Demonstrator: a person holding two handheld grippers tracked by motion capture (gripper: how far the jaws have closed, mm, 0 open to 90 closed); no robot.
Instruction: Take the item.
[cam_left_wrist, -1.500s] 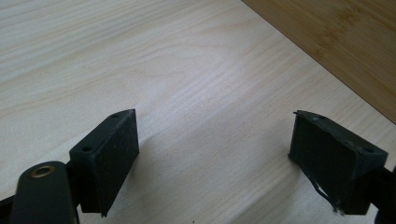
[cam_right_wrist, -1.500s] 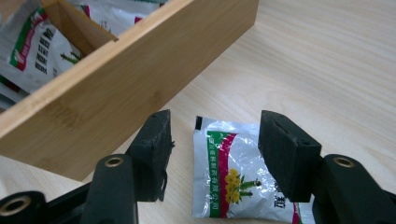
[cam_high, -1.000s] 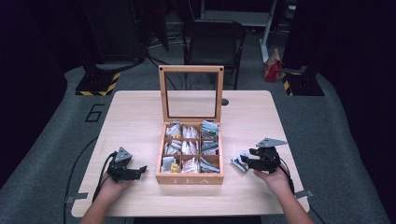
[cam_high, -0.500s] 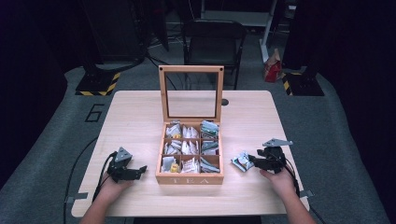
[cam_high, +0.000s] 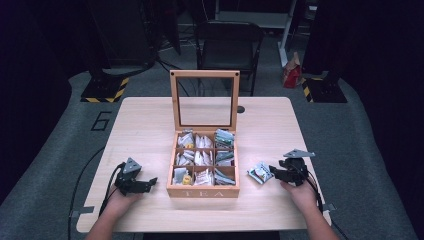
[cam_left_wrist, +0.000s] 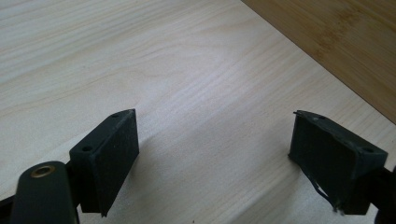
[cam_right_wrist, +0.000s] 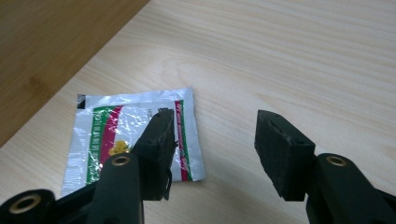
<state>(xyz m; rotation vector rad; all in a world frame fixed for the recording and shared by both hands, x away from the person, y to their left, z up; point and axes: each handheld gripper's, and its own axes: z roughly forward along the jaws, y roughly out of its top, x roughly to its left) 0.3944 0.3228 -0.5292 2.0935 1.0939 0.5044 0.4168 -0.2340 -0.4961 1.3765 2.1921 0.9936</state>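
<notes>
A wooden tea box (cam_high: 202, 191) marked TEA stands mid-table with its glass lid (cam_high: 204, 100) upright, and its compartments hold several tea packets. One silver packet with green and red stripes (cam_high: 260, 172) (cam_right_wrist: 126, 130) lies flat on the table to the right of the box. My right gripper (cam_high: 275, 174) (cam_right_wrist: 212, 123) is open just to the right of it. In the right gripper view one jaw hangs over the packet's edge and bare table shows between the pads. My left gripper (cam_high: 150, 182) (cam_left_wrist: 212, 140) rests open over bare table to the left of the box.
The box's side wall (cam_left_wrist: 345, 42) (cam_right_wrist: 46, 46) is close to both grippers. The light wooden table (cam_high: 140, 125) runs to its front edge right by the person's hands. A dark chair (cam_high: 227, 45) stands behind the table, and cables trail from both grippers.
My right gripper has shifted slightly right and down, away from the box. The striped packet lies in the same place. The left gripper has not moved.
</notes>
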